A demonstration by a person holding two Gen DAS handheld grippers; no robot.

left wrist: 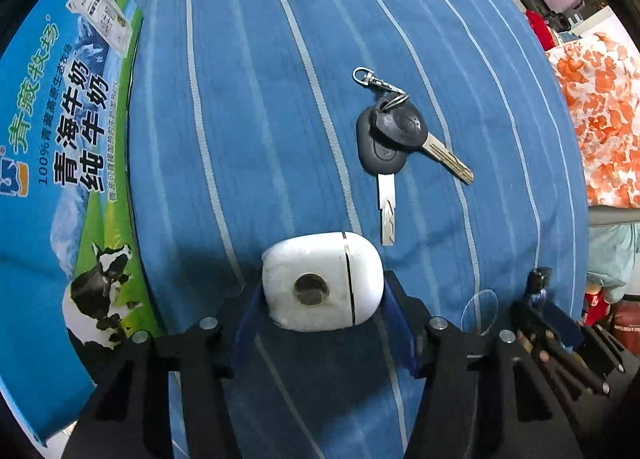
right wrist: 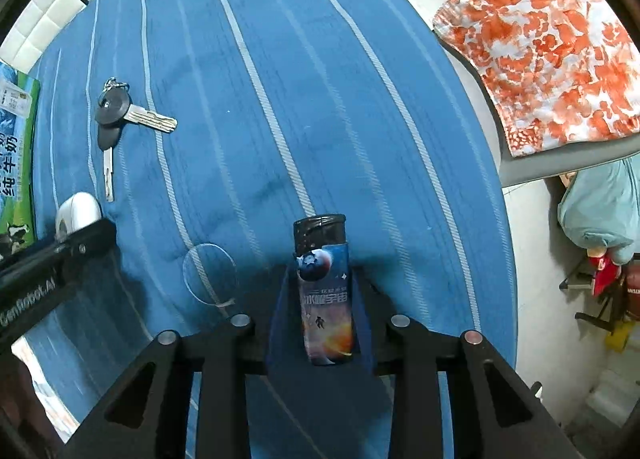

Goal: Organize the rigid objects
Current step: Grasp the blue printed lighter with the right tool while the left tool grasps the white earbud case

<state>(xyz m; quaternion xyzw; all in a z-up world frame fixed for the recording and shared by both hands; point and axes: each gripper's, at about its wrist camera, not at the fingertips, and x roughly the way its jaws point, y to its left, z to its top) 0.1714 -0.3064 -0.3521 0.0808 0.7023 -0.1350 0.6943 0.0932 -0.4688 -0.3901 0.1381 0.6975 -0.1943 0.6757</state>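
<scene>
A white earbud case [left wrist: 320, 279] with a round metal button lies on the blue striped cloth [left wrist: 260, 119]. My left gripper [left wrist: 322, 291] is shut on it, its blue pads pressing both sides. The case [right wrist: 78, 211] also shows at the left of the right wrist view, under the left gripper [right wrist: 80, 243]. My right gripper [right wrist: 322, 299] is shut on a lighter [right wrist: 324, 287] with a space print and a black cap, held just above the cloth. A bunch of two black-headed keys [left wrist: 390, 135] with a clasp lies beyond the case, free of both grippers; the same keys [right wrist: 114, 111] appear far left.
A clear round disc [right wrist: 209, 273] lies on the cloth between the two grippers. A blue and green milk carton box [left wrist: 52, 139] borders the cloth on the left. An orange and white cloth [right wrist: 540, 47] hangs over a chair to the right, past the cloth's edge.
</scene>
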